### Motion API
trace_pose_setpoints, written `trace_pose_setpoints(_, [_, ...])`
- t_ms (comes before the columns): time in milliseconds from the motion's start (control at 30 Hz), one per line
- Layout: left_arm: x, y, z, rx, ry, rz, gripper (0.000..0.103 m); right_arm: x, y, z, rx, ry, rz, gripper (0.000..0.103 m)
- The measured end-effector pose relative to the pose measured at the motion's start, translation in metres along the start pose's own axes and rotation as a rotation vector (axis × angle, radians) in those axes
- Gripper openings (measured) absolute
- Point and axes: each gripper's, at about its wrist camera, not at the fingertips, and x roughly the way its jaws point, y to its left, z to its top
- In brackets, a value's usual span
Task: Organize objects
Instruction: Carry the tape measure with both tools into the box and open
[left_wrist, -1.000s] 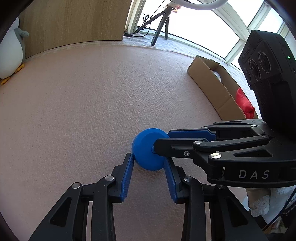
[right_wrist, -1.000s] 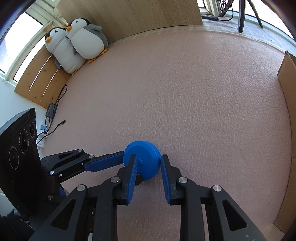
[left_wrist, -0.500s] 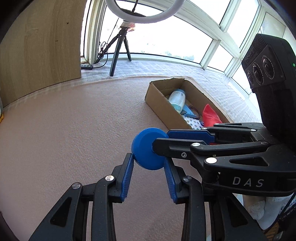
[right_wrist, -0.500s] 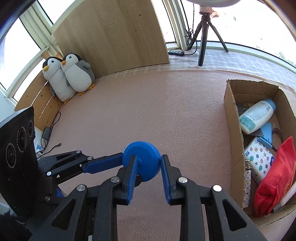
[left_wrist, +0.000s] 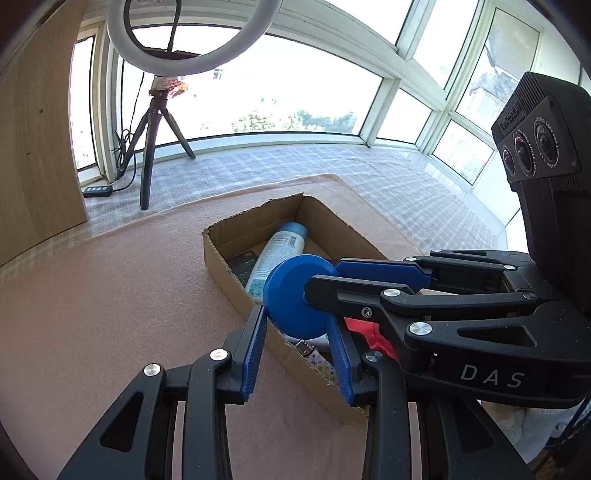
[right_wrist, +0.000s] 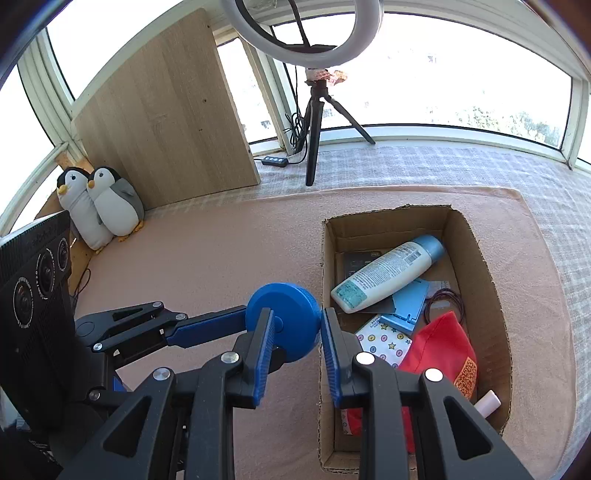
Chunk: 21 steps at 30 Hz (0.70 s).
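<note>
Far left of the right wrist view: two plush penguins (right_wrist: 105, 206) sit at the rear left corner of the pink mat (right_wrist: 207, 240), against a leaning wooden board (right_wrist: 162, 110). Right of the board, on the checked cloth behind the mat, stands a ring light on a tripod (right_wrist: 314, 122).

Centre: the blue disc (right_wrist: 291, 314) is lifted off the mat, just left of the cardboard box's (right_wrist: 476, 251) left wall. Both grippers pinch it. Left gripper (left_wrist: 297, 336) fingers press on the disc edge from either side; right gripper (right_wrist: 295, 332) fingers clamp it crosswise, one finger (left_wrist: 380, 267) visible behind the disc in the left wrist view.

Right: the box lies open-topped near the mat's right edge. Inside, from rear to front: a white bottle with a blue cap (right_wrist: 388, 273) lying tilted, a light blue flat piece (right_wrist: 408, 301), a dark hair tie (right_wrist: 445, 302), a patterned card (right_wrist: 384, 341), a red pouch (right_wrist: 439, 350).
</note>
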Motion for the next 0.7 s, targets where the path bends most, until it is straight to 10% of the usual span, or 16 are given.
trace_pose_setpoints(400, [0.06,-0.014,0.036,-0.013,0.059,-0.02,0.038,0.007,-0.052,0.015,0.022,-0.024,-0.061,0.024])
trace_pose_setpoints(467, [0.064,-0.014,0.037,-0.018,0.062,0.015,0.058,0.009,-0.057,0.016,0.018,-0.027,-0.067,0.025])
trace_pose_setpoints(567, [0.064,-0.014,0.035,-0.019,0.053,0.03,0.064,0.007,-0.063,0.015,0.034,-0.049,-0.109,0.052])
trace_pose_setpoints(700, [0.063,-0.01,0.032,-0.033,0.06,0.044,0.065,0.005,-0.067,0.014,0.046,-0.066,-0.113,0.056])
